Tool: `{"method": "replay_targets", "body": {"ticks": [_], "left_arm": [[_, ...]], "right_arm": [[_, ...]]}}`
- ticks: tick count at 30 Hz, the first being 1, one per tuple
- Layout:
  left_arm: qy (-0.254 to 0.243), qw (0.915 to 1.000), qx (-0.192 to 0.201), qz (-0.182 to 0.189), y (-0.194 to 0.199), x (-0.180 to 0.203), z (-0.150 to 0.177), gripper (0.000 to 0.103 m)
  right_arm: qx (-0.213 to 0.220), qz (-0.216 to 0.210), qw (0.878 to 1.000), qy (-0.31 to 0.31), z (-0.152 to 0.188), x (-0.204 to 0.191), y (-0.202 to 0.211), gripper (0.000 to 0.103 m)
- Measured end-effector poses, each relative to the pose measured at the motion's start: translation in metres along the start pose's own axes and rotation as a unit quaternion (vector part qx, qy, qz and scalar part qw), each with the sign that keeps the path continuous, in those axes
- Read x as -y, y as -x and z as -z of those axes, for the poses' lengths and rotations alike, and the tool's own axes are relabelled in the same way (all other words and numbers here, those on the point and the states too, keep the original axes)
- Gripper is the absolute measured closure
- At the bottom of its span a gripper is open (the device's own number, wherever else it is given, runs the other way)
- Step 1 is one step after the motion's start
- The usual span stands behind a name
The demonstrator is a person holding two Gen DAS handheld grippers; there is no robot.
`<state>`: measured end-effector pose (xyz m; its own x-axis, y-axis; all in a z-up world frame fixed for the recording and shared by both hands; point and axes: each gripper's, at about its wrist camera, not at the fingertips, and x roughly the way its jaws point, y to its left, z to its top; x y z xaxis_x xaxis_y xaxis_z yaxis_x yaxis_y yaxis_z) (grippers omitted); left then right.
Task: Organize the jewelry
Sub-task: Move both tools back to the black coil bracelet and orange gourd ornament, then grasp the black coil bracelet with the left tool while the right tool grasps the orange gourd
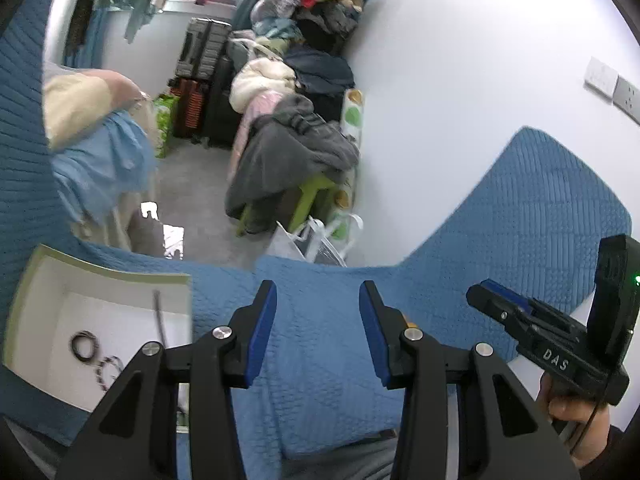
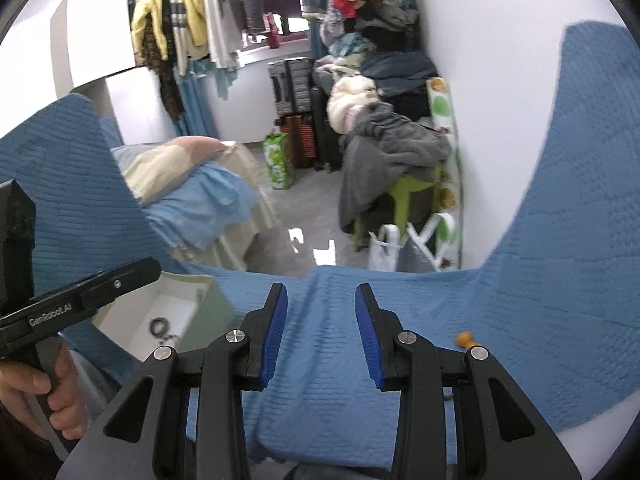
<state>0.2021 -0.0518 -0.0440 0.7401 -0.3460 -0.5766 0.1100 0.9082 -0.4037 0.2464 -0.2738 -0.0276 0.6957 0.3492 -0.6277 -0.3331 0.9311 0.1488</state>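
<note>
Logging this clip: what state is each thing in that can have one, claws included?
Left claw: open, nothing between the jaws.
Right claw: open, empty.
Box: lid off, resting on the blue quilt.
Bracelets: lying loose inside the box.
Orange piece: on the quilt, outside the box.

We noted a blue quilted bedspread point(image 1: 320, 320), a pale green box point(image 1: 100, 268) with white interior, dark ringed bracelets point(image 1: 85, 346), blue-padded black fingers point(image 2: 280, 320) and an orange piece point(image 2: 464, 338).
</note>
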Motion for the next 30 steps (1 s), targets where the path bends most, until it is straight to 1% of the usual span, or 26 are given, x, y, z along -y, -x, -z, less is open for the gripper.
{"method": "replay_targets", "body": {"ticks": [3, 6, 11, 15, 17, 22, 24, 26, 27, 30], "left_arm": [[-0.003, 0.9998, -0.011, 0.015, -0.019, 0.015, 0.011, 0.059], [-0.012, 0.9987, -0.037, 0.031, -0.046, 0.031, 0.023, 0.059], [-0.019, 0.9947, -0.085, 0.054, -0.099, 0.056, 0.043, 0.059], [-0.021, 0.9911, -0.11, 0.073, -0.136, 0.075, 0.059, 0.06], [-0.032, 0.9887, -0.123, 0.079, -0.153, 0.085, 0.07, 0.063], [-0.05, 0.9801, -0.17, 0.09, -0.198, 0.098, 0.095, 0.074], [-0.051, 0.9759, -0.19, 0.095, -0.215, 0.1, 0.105, 0.077], [-0.055, 0.9729, -0.201, 0.099, -0.228, 0.103, 0.113, 0.08], [-0.059, 0.9718, -0.206, 0.099, -0.235, 0.105, 0.116, 0.083], [-0.063, 0.9679, -0.22, 0.104, -0.254, 0.109, 0.124, 0.083]], "right_arm": [[-0.011, 0.018, 1.0, -0.009, 0.009, 0.031, -0.002, 0.07], [-0.024, 0.03, 0.999, -0.019, 0.019, 0.062, -0.004, 0.07], [-0.055, 0.049, 0.997, -0.028, 0.039, 0.109, -0.023, 0.07], [-0.079, 0.055, 0.995, -0.036, 0.056, 0.141, -0.044, 0.07], [-0.09, 0.059, 0.994, -0.035, 0.063, 0.151, -0.055, 0.07], [-0.119, 0.064, 0.99, -0.035, 0.081, 0.177, -0.088, 0.07], [-0.128, 0.066, 0.989, -0.031, 0.087, 0.182, -0.1, 0.07], [-0.141, 0.067, 0.987, -0.03, 0.094, 0.189, -0.114, 0.07], [-0.143, 0.069, 0.987, -0.03, 0.096, 0.193, -0.119, 0.07], [-0.156, 0.069, 0.985, -0.026, 0.101, 0.2, -0.136, 0.07]]}}
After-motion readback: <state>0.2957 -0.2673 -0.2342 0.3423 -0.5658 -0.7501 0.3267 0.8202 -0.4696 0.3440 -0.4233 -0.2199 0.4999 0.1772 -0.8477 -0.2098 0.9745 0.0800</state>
